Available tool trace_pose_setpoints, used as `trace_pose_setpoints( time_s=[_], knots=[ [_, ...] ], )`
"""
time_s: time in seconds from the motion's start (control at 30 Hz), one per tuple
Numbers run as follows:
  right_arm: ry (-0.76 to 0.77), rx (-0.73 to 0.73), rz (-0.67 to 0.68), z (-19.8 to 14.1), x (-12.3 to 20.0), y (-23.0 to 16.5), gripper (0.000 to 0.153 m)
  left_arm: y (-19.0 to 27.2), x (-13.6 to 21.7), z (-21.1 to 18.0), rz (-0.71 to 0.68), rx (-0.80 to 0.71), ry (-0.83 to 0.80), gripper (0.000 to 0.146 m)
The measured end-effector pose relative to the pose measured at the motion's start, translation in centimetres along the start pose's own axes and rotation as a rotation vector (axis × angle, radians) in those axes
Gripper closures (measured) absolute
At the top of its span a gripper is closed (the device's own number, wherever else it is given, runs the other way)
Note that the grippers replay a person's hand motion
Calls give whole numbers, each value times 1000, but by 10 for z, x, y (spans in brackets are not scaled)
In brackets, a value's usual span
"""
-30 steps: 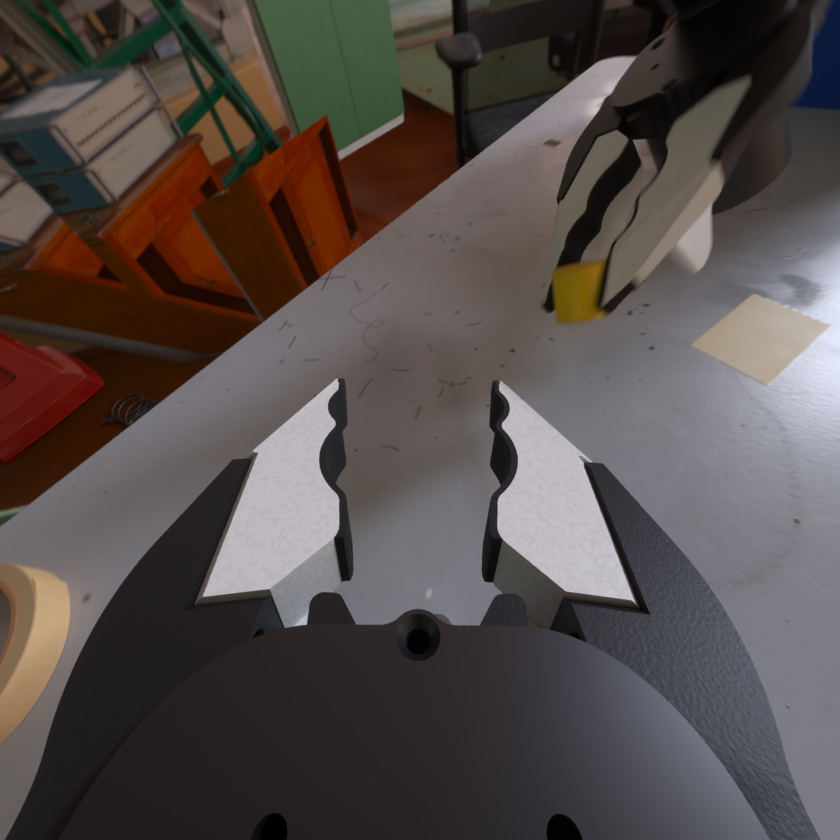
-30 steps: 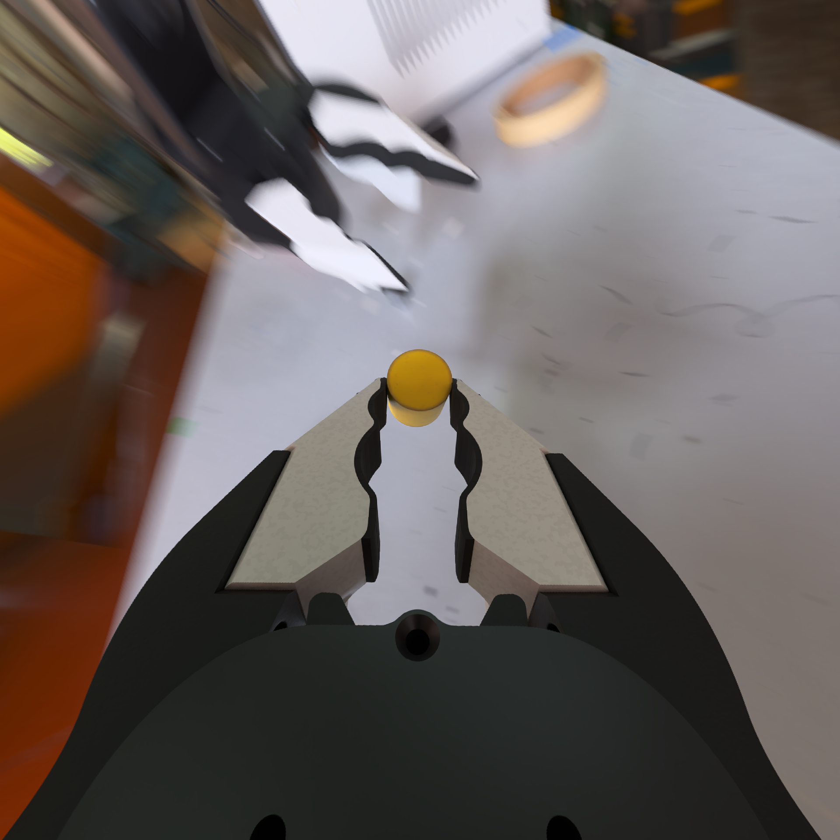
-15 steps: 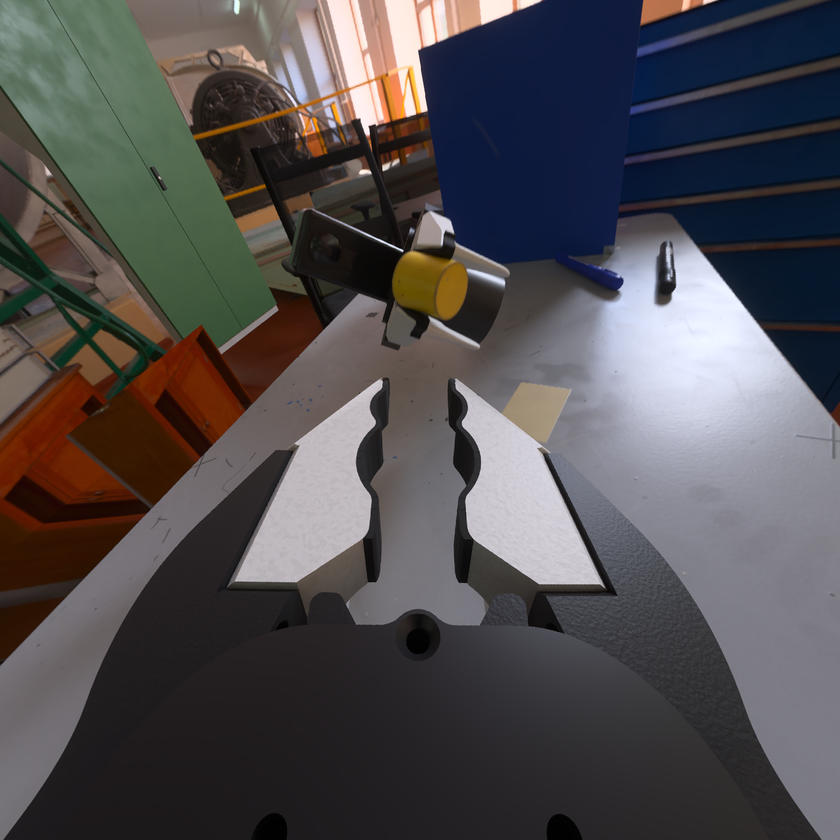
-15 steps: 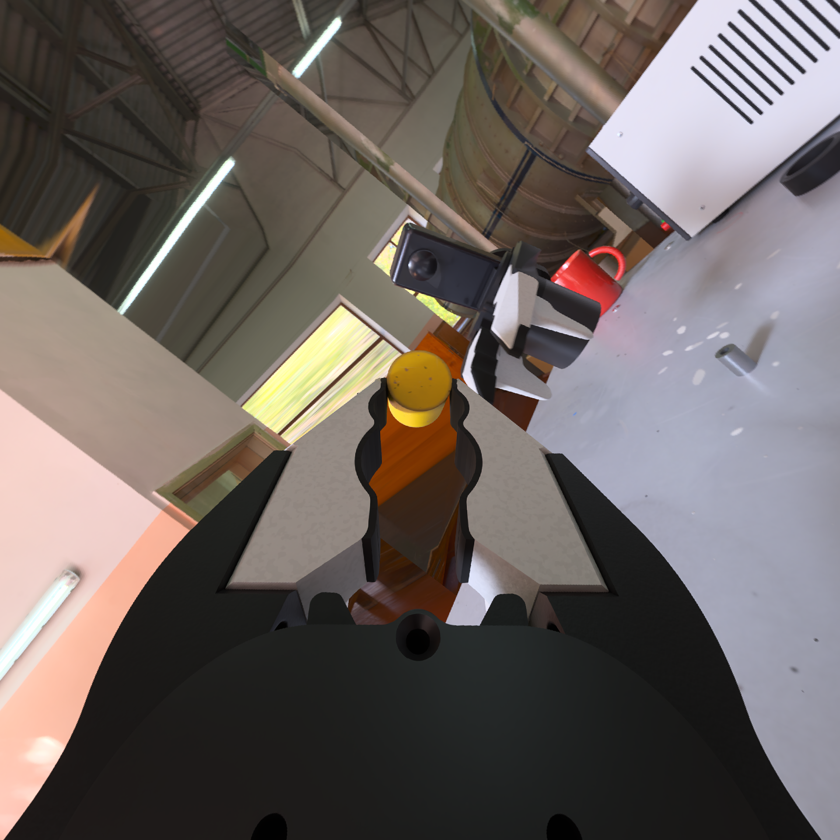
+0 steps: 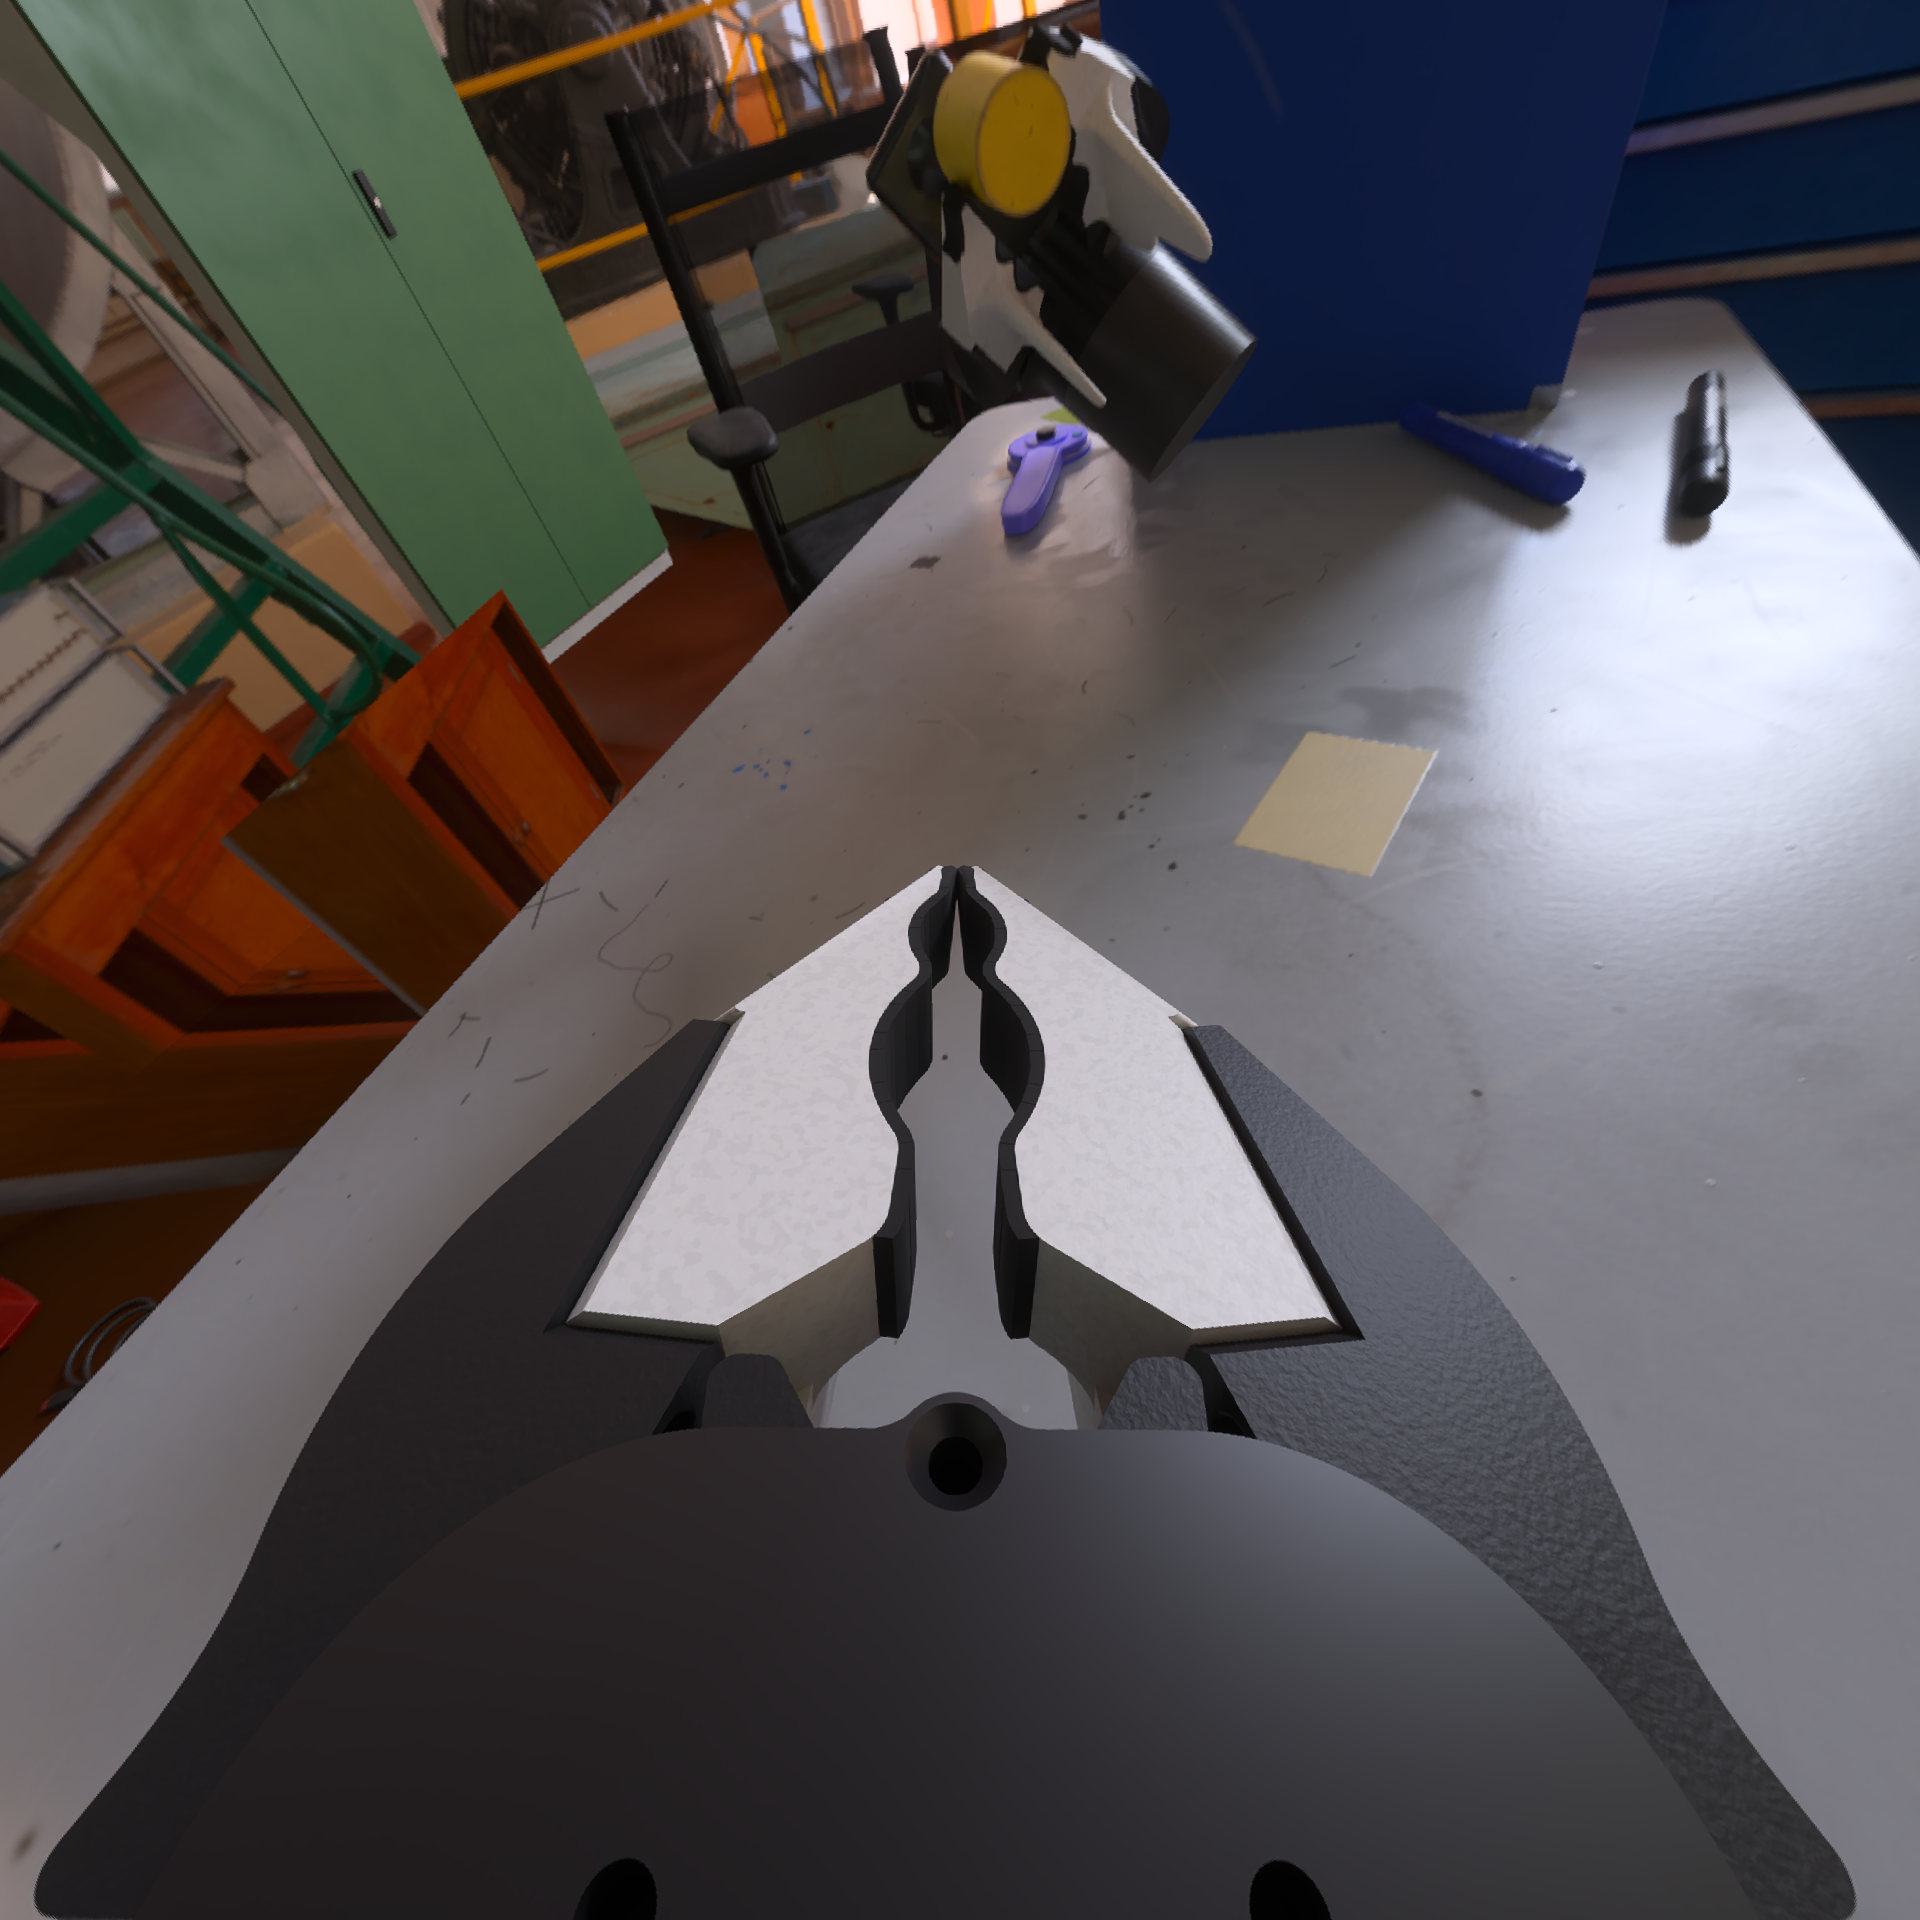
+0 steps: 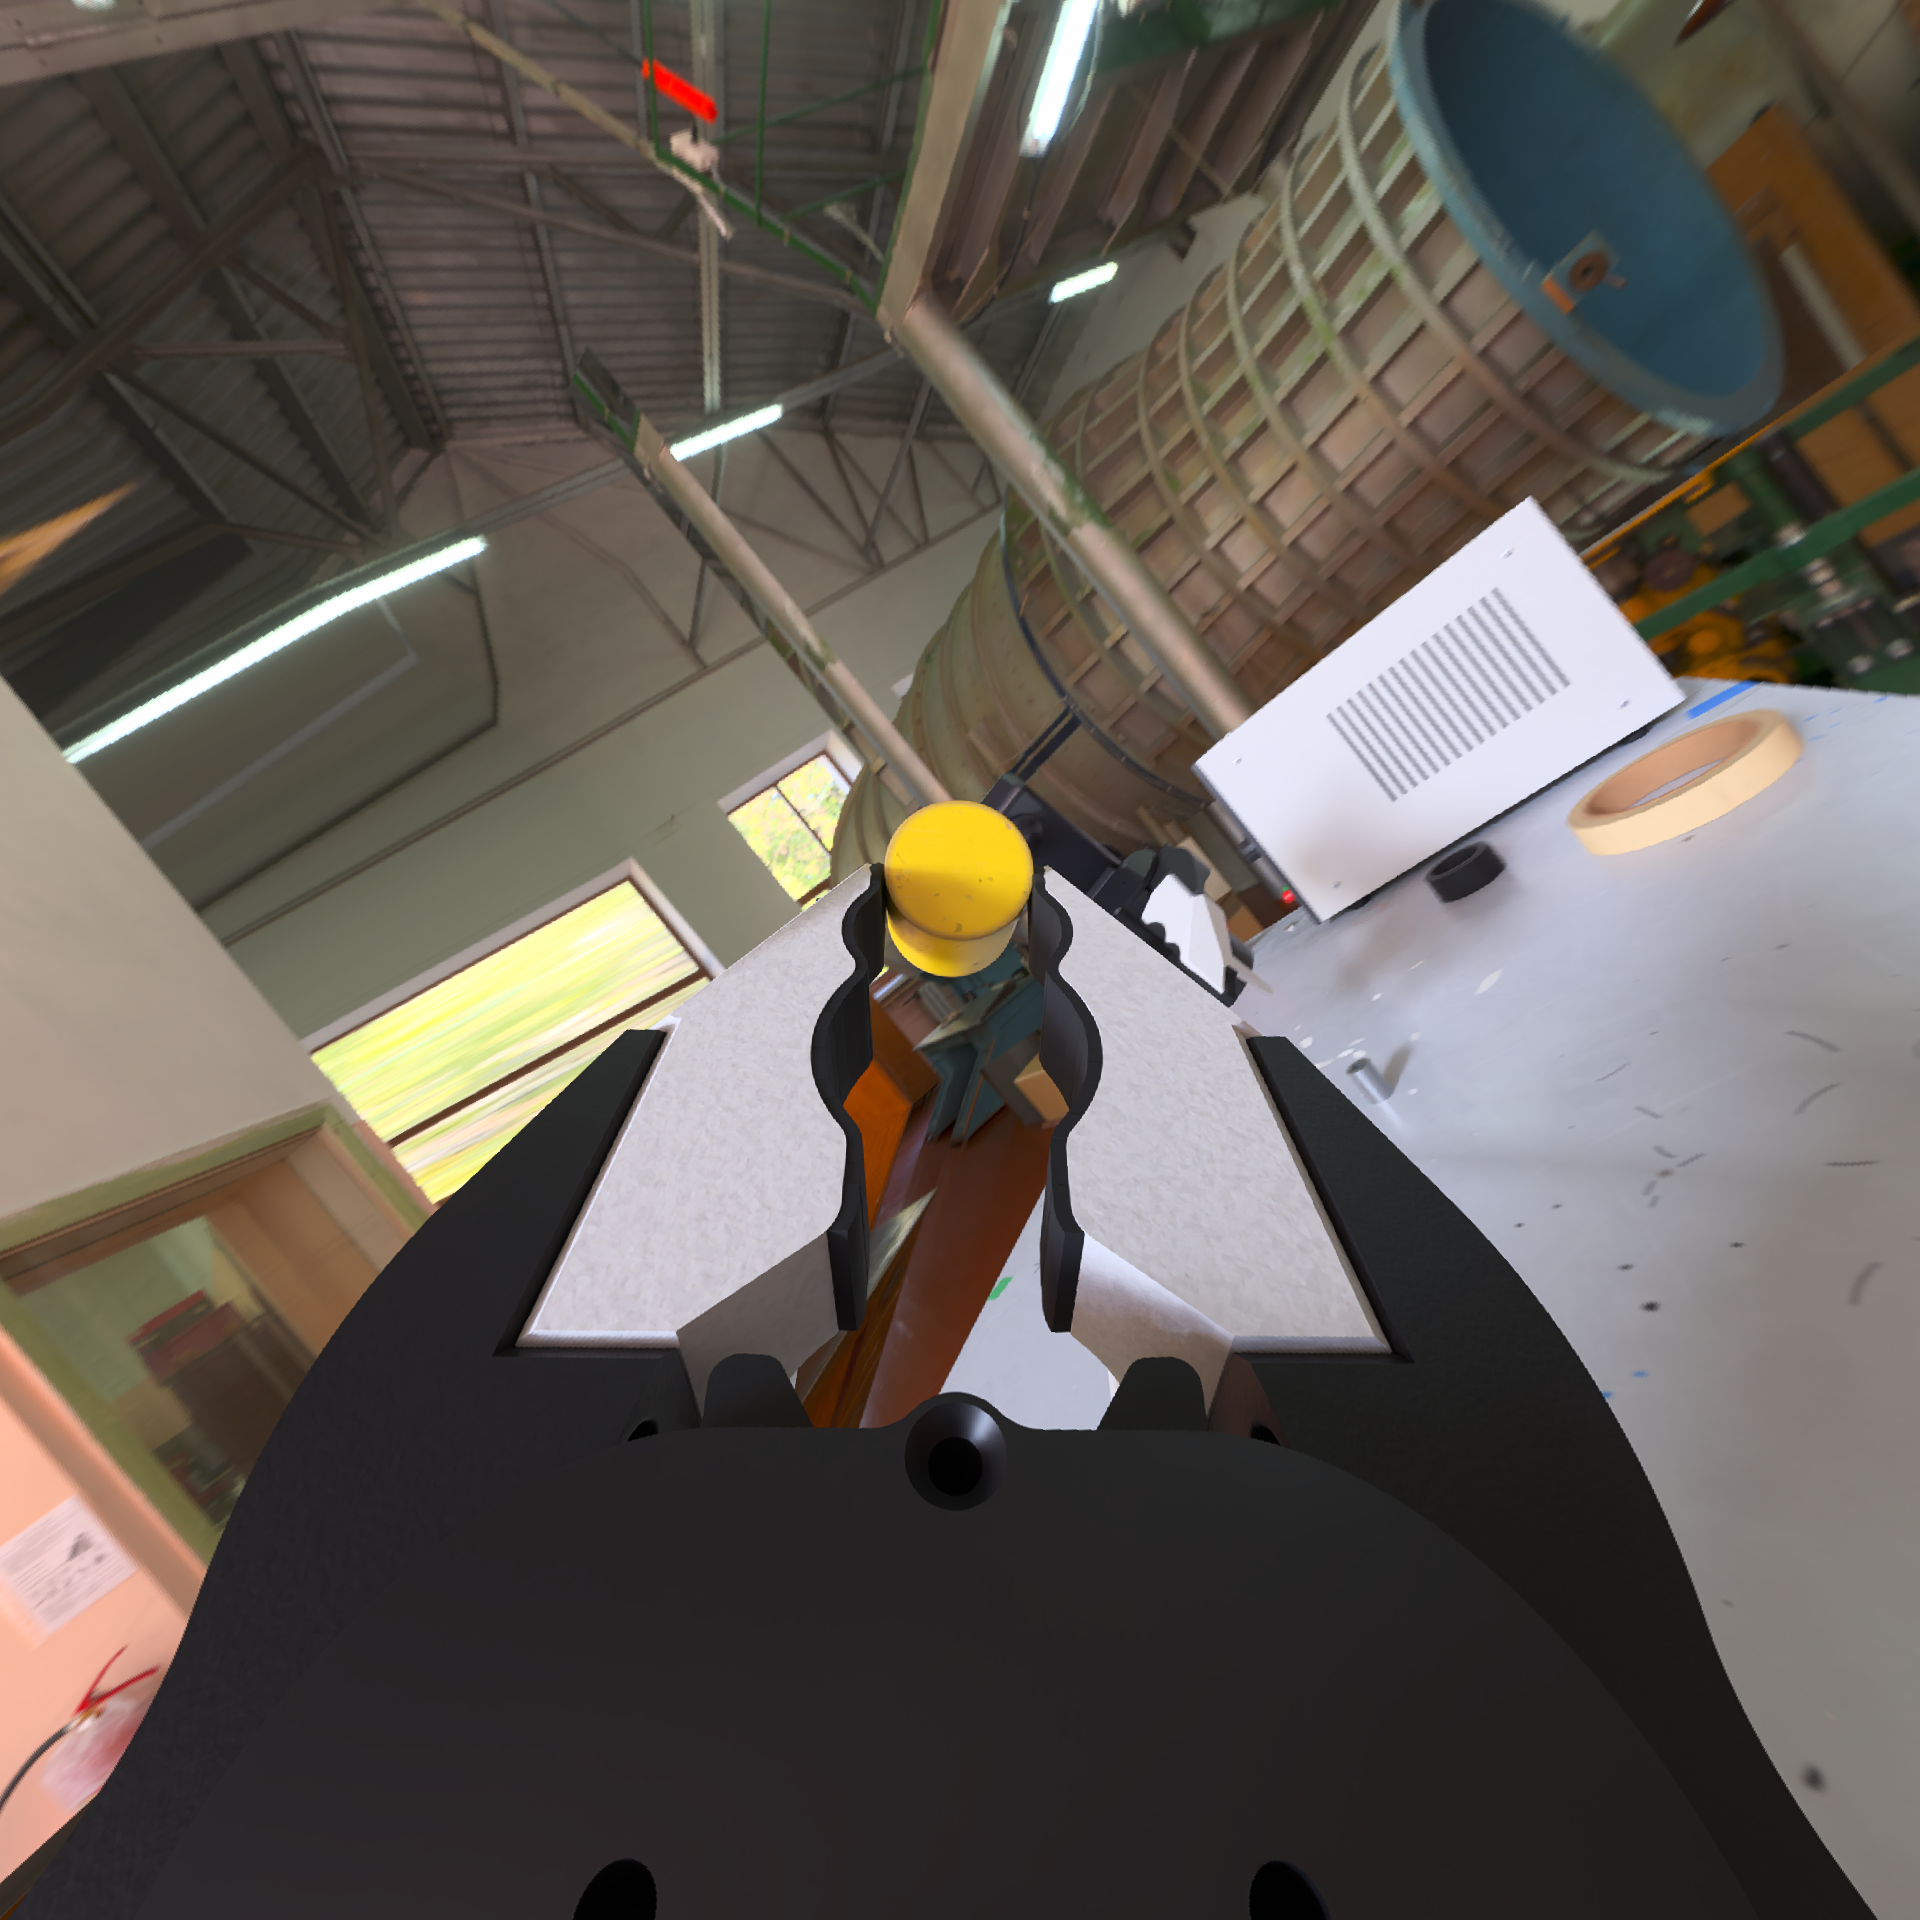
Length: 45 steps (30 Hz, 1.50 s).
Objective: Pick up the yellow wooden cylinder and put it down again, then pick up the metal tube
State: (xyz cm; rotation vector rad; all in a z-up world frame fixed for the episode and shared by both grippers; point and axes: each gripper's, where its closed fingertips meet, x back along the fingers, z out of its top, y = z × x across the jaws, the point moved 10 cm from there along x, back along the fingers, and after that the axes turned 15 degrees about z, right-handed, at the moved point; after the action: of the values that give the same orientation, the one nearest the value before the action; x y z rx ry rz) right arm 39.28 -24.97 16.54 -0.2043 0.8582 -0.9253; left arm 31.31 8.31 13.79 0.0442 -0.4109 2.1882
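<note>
My right gripper (image 6: 956,906) is shut on the yellow wooden cylinder (image 6: 956,883), gripping it at the fingertips and holding it high above the table, tilted up toward the ceiling. In the left wrist view the right gripper (image 5: 1029,182) with the cylinder (image 5: 1003,130) hangs in the air over the table's far end. The metal tube (image 6: 1369,1075), small and grey, lies on the grey table (image 6: 1662,1299) to the right of my right fingers. My left gripper (image 5: 956,878) is shut and empty, low over the table (image 5: 1558,1039). It also shows in the right wrist view (image 6: 1184,925).
A purple tool (image 5: 1039,473), a blue pen (image 5: 1496,468) and a black marker (image 5: 1699,442) lie at the far end. A beige paper patch (image 5: 1335,800) lies on the table. A white box (image 6: 1444,707), a tape ring (image 6: 1688,779) and a black ring (image 6: 1465,871) stand beyond the tube.
My right gripper lifted the yellow cylinder off the table and swung it higher, tilting upward. My left gripper went from open to shut, with nothing in it.
</note>
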Motion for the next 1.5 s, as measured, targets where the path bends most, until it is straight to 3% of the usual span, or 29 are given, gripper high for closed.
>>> trace_pose_setpoints(
  time_s=[0.13,0.3,0.4,0.57,0.77,0.93,1.03,1.13,1.33,1.5],
  knots=[
    [-21,61,-73,1,8,3,126,-2,-2,-4,-2,20,-28,146],
    [-79,228,-10,-1,1,0,126,-2,-6,-7,-24,76,-76,145],
    [-71,316,-53,-2,2,2,126,-2,-9,-12,-27,84,-112,145],
    [-179,440,-294,-6,9,12,126,-8,-12,-20,9,99,-173,145],
    [-427,482,-571,-19,9,33,126,-29,0,-22,141,-94,-289,141],
    [-850,511,-760,-55,-29,65,126,-61,22,-33,79,-60,-459,127],
    [-1074,532,-763,-86,-55,84,126,-65,28,-39,32,-39,-557,119],
    [-1200,514,-754,-104,-62,95,126,-64,29,-41,22,-40,-609,112],
    [-1219,523,-729,-108,-64,97,126,-68,23,-49,58,45,-625,106],
    [-1210,530,-714,-108,-63,97,126,-64,19,-51,45,29,-633,108]
  ],
)
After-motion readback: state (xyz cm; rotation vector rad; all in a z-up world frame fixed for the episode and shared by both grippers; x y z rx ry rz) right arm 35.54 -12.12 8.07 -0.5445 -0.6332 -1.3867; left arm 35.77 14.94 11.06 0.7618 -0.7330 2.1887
